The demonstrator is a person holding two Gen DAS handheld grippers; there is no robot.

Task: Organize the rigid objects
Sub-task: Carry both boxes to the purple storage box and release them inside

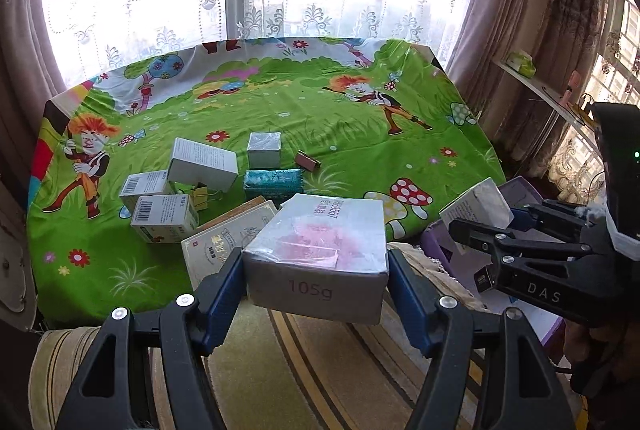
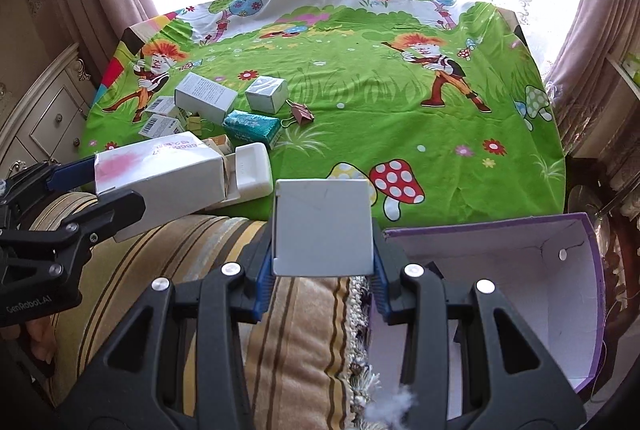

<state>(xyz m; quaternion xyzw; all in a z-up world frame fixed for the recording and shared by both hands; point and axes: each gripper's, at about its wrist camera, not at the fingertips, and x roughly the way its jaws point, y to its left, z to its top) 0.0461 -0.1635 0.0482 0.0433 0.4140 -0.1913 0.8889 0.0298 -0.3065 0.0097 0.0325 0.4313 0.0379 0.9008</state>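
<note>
Left gripper (image 1: pixel 316 270) clamps a 105g box (image 1: pixel 320 250) (right gripper (image 2: pixel 323 262) grips a white box (image 2: pixel 322 226)).

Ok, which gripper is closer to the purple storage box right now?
Right. The right gripper, shut on a small white box, hangs just beside the purple storage box at its left rim. The left gripper, shut on the 105g box, sits farther left, above the striped cushion.

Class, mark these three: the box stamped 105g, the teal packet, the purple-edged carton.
105g box (image 1: pixel 316 266), left wrist view, its top face.
Teal packet (image 2: pixel 251 126), right wrist view, its top.
Purple-edged carton (image 2: pixel 520 290), right wrist view, its inner wall.
</note>
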